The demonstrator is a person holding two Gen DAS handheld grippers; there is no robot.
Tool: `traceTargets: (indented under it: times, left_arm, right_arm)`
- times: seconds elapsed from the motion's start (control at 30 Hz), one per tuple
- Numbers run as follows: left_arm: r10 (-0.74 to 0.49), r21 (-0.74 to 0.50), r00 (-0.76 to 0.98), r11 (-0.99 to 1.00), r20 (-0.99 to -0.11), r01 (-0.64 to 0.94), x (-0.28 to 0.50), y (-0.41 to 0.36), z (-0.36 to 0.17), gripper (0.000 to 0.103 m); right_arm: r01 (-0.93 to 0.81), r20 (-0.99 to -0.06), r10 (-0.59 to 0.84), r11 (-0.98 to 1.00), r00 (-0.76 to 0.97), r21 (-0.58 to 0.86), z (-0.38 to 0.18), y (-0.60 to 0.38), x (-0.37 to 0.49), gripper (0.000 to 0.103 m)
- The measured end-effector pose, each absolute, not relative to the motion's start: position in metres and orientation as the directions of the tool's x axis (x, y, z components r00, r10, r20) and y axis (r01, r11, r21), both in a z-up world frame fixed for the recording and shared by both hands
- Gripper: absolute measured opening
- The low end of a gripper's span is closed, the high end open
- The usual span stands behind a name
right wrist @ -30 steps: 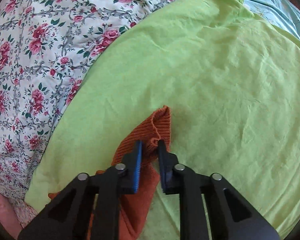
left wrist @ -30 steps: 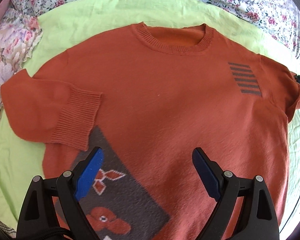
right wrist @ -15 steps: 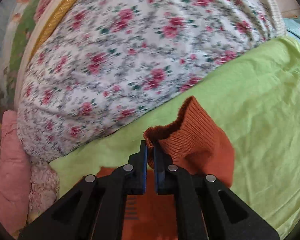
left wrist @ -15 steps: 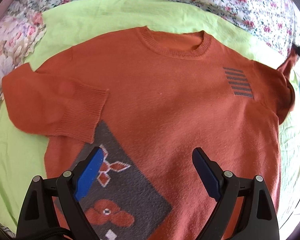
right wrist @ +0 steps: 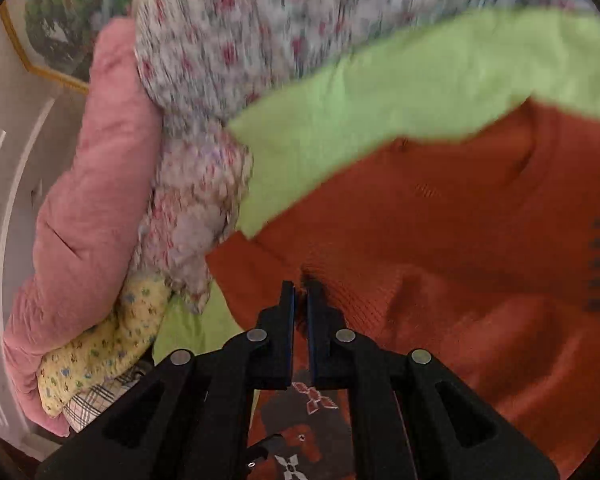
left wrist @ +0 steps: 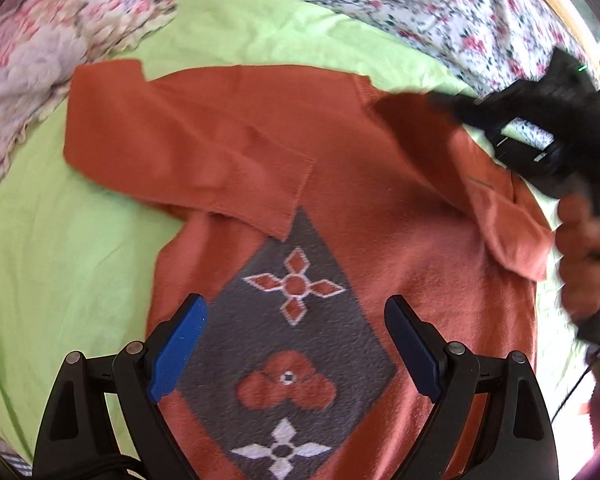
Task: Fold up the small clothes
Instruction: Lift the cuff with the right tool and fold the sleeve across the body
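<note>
Up close, the right hand-held gripper (right wrist: 300,292) has its jaws pressed together on the ribbed cuff (right wrist: 356,300) of the orange sweater's (left wrist: 400,208) right sleeve, held over the sweater's chest. From the left wrist view, this gripper appears as a blurred black shape at far right, with the sleeve (left wrist: 500,216) folded inward beneath it. The left hand-held gripper (left wrist: 296,344) hovers with its jaws wide apart, holding nothing, above the grey patterned panel (left wrist: 292,344) near the hem. The sweater lies flat on a lime-green sheet (left wrist: 60,272) on the bed, its left sleeve (left wrist: 188,160) already folded across the front. Floral bedding (left wrist: 440,4) lies on the far side.
</note>
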State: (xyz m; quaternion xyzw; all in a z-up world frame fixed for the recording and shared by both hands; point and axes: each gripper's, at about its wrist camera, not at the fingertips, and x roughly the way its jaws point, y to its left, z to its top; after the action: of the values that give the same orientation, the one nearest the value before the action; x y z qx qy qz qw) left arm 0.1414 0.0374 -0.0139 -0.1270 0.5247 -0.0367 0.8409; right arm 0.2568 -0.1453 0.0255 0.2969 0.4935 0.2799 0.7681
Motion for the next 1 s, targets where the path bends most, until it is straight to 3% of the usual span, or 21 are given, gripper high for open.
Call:
traceTargets:
  times: [0.13, 0.27, 0.33, 0.5, 0.73, 0.77, 0.8, 0.83, 1.0]
  left_arm:
    - [-0.234, -0.296, 0.439, 0.952, -0.868, -0.077, 0.147, 0.046, -0.020, 0.091]
    - [-0.278, -0.333, 0.422, 0.941, -0.863, -0.062, 0.163, 0.039, -0.027, 0.091]
    - [-0.300, -0.354, 0.411, 0.933, -0.861, -0.060, 0.174, 0.034, -0.031, 0.091]
    - [-0.335, -0.380, 0.367, 0.923, -0.868, -0.054, 0.216, 0.015, -0.048, 0.092]
    - [-0.381, -0.417, 0.350, 0.909, -0.856, -0.028, 0.265, -0.010, -0.069, 0.088]
    - [-0.393, -0.425, 0.355, 0.905, -0.848, -0.011, 0.269, -0.015, -0.069, 0.072]
    - [-0.409, -0.435, 0.359, 0.901, -0.839, 0.011, 0.272, -0.019, -0.068, 0.036]
    - [-0.433, -0.447, 0.351, 0.893, -0.830, 0.044, 0.275, -0.025, -0.064, 0.009]
    - [-0.408, -0.409, 0.553, 0.903, -0.726, 0.130, 0.247, -0.003, 0.010, 0.003]
  right_arm:
    - [-0.108, -0.625, 0.733, 0.667, 0.268, 0.737, -0.015, -0.116, 0.260, 0.007]
    - [-0.076, -0.666, 0.709, 0.696, 0.230, 0.714, -0.026, -0.116, 0.256, 0.014]
    - [-0.071, -0.653, 0.723, 0.680, 0.224, 0.729, -0.020, -0.130, 0.251, 0.035]
    - [-0.111, -0.591, 0.711, 0.670, 0.381, 0.734, 0.021, -0.179, 0.226, 0.040]
    - [0.030, -0.580, 0.575, 0.695, 0.577, 0.718, 0.042, -0.273, 0.177, 0.044]
    - [0.061, -0.583, 0.554, 0.692, 0.594, 0.719, 0.040, -0.285, 0.170, 0.044]
    - [0.090, -0.588, 0.534, 0.689, 0.608, 0.719, 0.038, -0.298, 0.165, 0.044]
    - [0.118, -0.593, 0.513, 0.686, 0.620, 0.718, 0.037, -0.308, 0.160, 0.044]
    - [0.241, -0.616, 0.390, 0.676, 0.685, 0.696, 0.033, -0.358, 0.141, 0.045]
